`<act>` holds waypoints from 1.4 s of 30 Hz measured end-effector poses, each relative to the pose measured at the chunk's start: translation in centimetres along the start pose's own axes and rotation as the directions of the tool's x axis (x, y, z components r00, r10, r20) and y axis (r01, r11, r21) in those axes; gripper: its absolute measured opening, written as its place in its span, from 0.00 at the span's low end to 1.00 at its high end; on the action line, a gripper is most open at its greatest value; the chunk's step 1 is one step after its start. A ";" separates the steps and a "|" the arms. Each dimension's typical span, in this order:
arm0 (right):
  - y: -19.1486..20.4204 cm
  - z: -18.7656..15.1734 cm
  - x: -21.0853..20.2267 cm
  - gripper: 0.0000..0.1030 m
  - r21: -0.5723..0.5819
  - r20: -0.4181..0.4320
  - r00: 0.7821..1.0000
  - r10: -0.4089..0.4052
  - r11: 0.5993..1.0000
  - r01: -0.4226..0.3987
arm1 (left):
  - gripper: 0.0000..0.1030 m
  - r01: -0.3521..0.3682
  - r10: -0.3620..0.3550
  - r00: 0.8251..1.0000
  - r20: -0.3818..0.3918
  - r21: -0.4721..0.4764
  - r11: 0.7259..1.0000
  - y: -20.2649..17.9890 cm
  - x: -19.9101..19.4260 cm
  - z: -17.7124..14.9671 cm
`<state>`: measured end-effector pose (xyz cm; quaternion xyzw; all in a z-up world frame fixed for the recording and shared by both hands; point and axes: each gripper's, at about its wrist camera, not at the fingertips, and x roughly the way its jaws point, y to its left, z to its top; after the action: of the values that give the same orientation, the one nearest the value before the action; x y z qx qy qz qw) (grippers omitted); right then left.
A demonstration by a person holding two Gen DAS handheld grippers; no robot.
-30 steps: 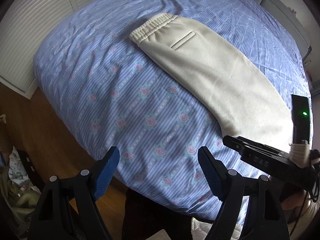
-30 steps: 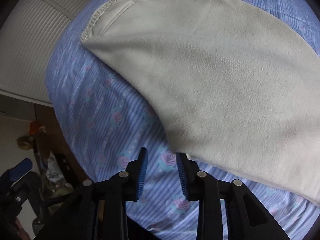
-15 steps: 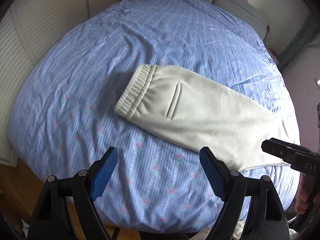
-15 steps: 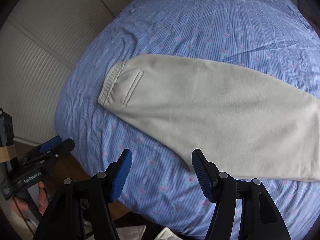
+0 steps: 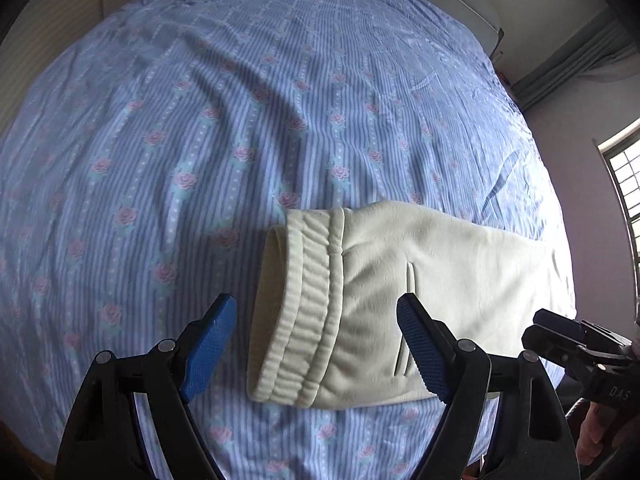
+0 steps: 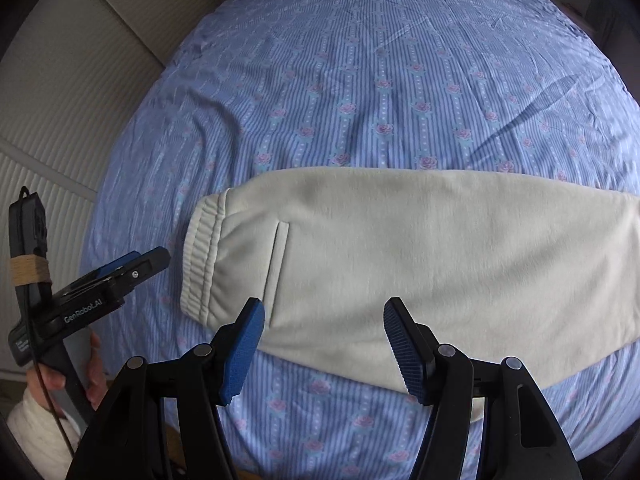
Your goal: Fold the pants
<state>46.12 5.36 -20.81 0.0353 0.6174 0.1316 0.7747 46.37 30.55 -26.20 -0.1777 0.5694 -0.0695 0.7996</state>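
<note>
Cream pants (image 5: 432,280) lie folded lengthwise on the bed, waistband (image 5: 296,312) to the left, legs running right. My left gripper (image 5: 316,344) is open and empty, hovering over the waistband end. In the right wrist view the pants (image 6: 420,256) span the frame and the waistband (image 6: 200,256) is at left. My right gripper (image 6: 324,344) is open and empty above the near edge of the pants, by the back pocket slit (image 6: 276,268). The left gripper shows in the right wrist view (image 6: 120,272), the right one in the left wrist view (image 5: 584,352).
The blue striped floral bedsheet (image 5: 240,120) covers the whole bed (image 6: 380,60). A ribbed white wall panel (image 6: 60,128) stands left of the bed. A window (image 5: 628,184) is at the right. The bed's near edge lies just below the pants.
Both grippers have swung toward the bed and come closer to the pants. The left one now hovers over the waistband. The right gripper has opened from nearly shut a second ago.
</note>
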 end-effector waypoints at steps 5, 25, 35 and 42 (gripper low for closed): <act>1.7 1.4 1.3 0.61 -0.015 -0.010 1.000 -0.020 1.000 0.019 | 0.45 0.096 -0.100 0.991 -0.086 -0.047 0.994 1.6 3.9 1.7; 2.8 1.2 3.9 0.61 -0.022 -0.055 0.998 -0.034 0.999 0.032 | 0.07 0.234 -0.248 0.966 -0.068 -0.172 0.957 3.5 5.3 5.1; 1.0 1.4 1.9 0.61 -0.007 0.002 0.998 -0.064 0.998 0.064 | 0.16 0.067 -0.077 0.992 -0.101 -0.102 0.993 3.2 5.9 5.3; -3.8 -0.3 -2.0 0.61 0.102 0.057 0.996 -0.065 0.993 0.059 | 0.45 -0.148 0.124 0.986 0.108 0.251 0.957 -5.2 -2.8 4.7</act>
<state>46.02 1.15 -19.86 0.0587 0.6006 0.0751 0.7939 50.29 27.61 -20.47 -0.0356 0.5295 -0.0796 0.8438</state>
